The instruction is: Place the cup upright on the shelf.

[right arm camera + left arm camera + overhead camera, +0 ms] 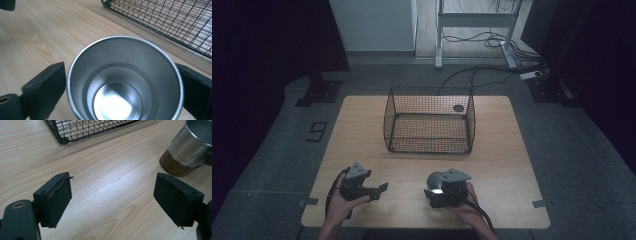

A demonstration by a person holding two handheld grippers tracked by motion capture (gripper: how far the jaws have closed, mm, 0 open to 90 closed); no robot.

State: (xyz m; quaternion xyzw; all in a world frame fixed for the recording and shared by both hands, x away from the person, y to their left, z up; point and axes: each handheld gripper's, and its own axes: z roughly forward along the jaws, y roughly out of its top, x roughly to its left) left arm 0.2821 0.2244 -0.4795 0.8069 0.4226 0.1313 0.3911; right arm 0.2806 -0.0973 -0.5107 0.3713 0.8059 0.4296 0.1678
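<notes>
Bench [362, 130]: wire basket [430, 120] mid-far, nothing in it that I can make out. Steel cup [125, 80] sits upright, near-right, well short of the basket. Right gripper [443, 192] fingers flank the cup; contact unclear, so can't call it a grip. Left gripper [112, 202] idle near-left, fingers wide, holding nothing. Likely remaining: grasp, lift, drop into basket.

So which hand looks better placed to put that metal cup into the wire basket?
The right gripper: its jaws already flank the steel cup. The left gripper hangs open over bare table, the cup off to one side.
</notes>
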